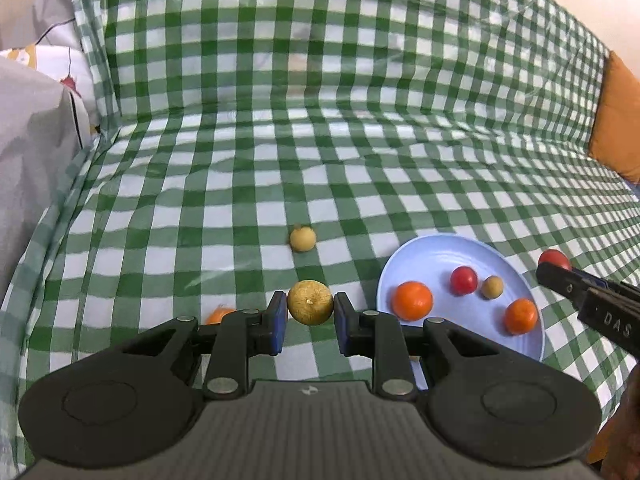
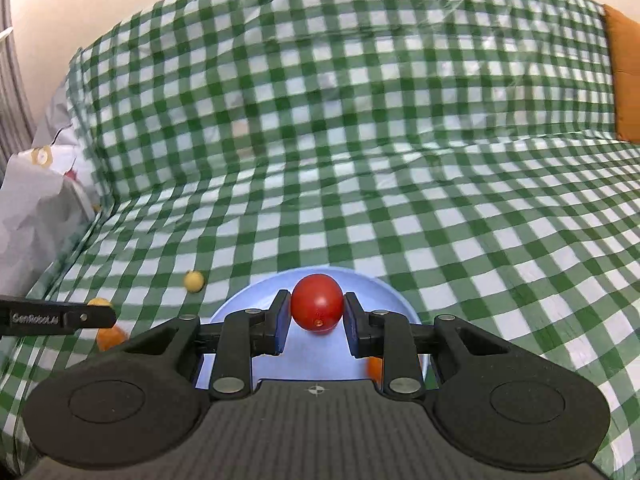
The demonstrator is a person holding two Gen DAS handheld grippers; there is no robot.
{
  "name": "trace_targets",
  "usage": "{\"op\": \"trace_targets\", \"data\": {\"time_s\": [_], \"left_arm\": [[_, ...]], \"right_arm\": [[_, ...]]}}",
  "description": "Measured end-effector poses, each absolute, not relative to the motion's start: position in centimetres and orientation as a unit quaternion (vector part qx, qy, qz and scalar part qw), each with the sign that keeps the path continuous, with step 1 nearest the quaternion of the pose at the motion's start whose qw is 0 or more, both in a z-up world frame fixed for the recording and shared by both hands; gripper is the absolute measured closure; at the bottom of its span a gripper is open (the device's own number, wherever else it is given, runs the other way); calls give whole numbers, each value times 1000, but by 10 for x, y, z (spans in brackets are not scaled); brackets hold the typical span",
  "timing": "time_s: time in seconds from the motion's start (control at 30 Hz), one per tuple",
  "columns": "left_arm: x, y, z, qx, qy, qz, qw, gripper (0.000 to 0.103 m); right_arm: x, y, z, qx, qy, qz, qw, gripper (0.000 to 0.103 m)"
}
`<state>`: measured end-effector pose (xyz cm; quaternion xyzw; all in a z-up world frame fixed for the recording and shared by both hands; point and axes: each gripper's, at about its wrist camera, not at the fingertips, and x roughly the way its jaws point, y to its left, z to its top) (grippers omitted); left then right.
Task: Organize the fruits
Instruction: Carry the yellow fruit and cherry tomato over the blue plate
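Note:
My left gripper (image 1: 310, 312) is shut on a tan round fruit (image 1: 310, 302), held over the checked cloth left of the blue plate (image 1: 404, 264). The plate holds two oranges (image 1: 412, 301), a red tomato (image 1: 464, 280) and a small tan fruit (image 1: 492, 287). My right gripper (image 2: 316, 314) is shut on a red tomato (image 2: 317, 306) above the plate (image 2: 248, 300); it shows in the left wrist view (image 1: 554, 260) at the plate's right edge. Another tan fruit (image 1: 302, 239) and an orange (image 1: 219, 315) lie loose on the cloth.
A green-and-white checked cloth (image 1: 320, 120) covers the seat and backrest. A grey patterned cushion (image 1: 36, 128) lies at the left. An orange cushion (image 1: 618, 120) stands at the right. The left gripper's arm (image 2: 56, 317) shows at the left of the right wrist view.

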<state>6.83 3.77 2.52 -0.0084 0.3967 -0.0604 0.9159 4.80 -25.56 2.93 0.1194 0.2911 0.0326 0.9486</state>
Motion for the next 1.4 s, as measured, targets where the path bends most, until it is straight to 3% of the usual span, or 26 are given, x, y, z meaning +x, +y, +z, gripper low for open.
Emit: {"op": "trace_targets", "data": {"time_s": [0.37,0.77,1.4], "left_arm": [[61,21,34,-16,356,-112,928,76],[48,-38,19,60,330,-181,925,76],[48,-49,15,68,324,-190,924,76]], "right_arm": [[45,-294,26,196,278,-50,939,74],[50,-270,29,137,289,-7,948,74],[52,-263,29,117,295,5,948,74]]}}
